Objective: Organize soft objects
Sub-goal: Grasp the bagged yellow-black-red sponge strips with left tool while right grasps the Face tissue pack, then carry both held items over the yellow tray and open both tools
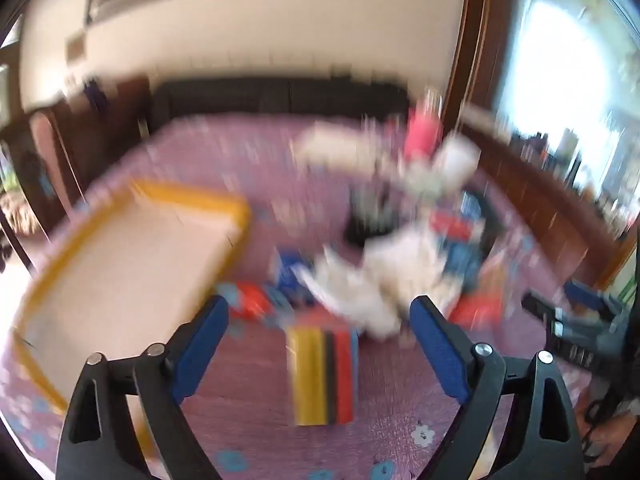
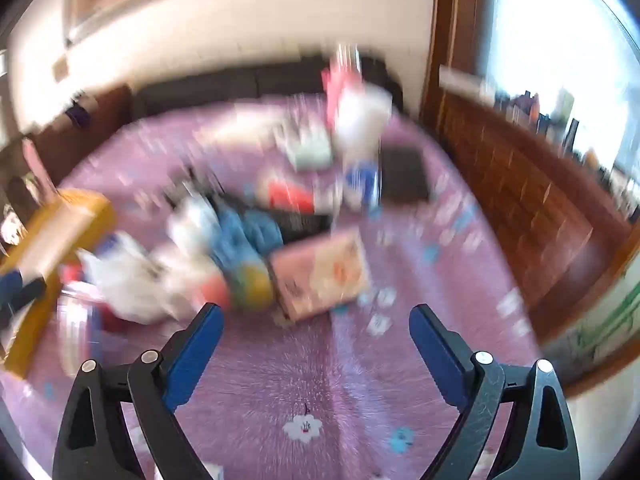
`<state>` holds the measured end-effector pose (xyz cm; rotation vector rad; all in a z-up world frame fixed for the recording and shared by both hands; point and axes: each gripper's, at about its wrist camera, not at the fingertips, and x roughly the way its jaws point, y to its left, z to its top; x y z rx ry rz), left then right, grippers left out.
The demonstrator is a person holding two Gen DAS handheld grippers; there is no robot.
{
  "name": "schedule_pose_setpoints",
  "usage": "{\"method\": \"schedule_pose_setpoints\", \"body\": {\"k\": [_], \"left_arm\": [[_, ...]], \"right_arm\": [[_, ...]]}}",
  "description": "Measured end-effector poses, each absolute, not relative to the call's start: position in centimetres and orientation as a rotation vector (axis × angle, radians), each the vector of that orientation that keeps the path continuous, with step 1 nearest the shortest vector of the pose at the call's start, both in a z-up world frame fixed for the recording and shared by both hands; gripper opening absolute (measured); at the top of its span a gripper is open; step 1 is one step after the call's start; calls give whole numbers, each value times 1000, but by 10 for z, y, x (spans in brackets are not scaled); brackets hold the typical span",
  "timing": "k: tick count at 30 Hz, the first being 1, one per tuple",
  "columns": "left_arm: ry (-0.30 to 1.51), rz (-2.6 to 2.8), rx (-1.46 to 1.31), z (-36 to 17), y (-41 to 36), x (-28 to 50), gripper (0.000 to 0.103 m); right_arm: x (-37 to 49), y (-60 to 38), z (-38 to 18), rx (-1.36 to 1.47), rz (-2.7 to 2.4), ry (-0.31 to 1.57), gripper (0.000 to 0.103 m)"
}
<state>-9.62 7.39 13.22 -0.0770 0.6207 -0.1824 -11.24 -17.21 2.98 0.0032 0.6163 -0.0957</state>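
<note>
1. Purple bedspread (image 2: 320,380) fills the near ground; both views are smeared by motion.
2. Each tool, left tool (image 1: 318,322) and right tool (image 2: 316,328), is seen spread wide, pinching and touching nothing.
3. Just beyond, a striped block (image 1: 322,376) lies ahead of the left tool.
4. Farther off, the heap of soft objects (image 2: 224,256) lies beside the yellow-rimmed tray (image 1: 120,264).
5. With aim blurred, the pink box (image 2: 320,276) could be mistakenly grabbed, or the heap scattered.

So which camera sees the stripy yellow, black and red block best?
The left wrist view. The striped block lies on the purple bedspread right between the open left gripper fingers, near and fairly sharp. The right wrist view does not show it; there the open right gripper faces bare bedspread and a blurred pile.
</note>
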Motion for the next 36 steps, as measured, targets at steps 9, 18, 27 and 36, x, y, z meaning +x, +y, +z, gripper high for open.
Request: {"method": "schedule_pose_setpoints", "body": {"k": [9,18,27,36], "left_arm": [[666,-156,-59,109,114,-93,103],[809,-177,3,32,56,-72,103],[929,-170,89,6,27,-51,43],[863,-373,-176,63,85,-111,43]], "right_arm": [[-140,-130,-25,53,154,928,103],[-130,-96,-68,2,163,1016,103],[-134,-86,-65,-50,121,984,55],[-168,-86,-16,14,246,893,47]]}}
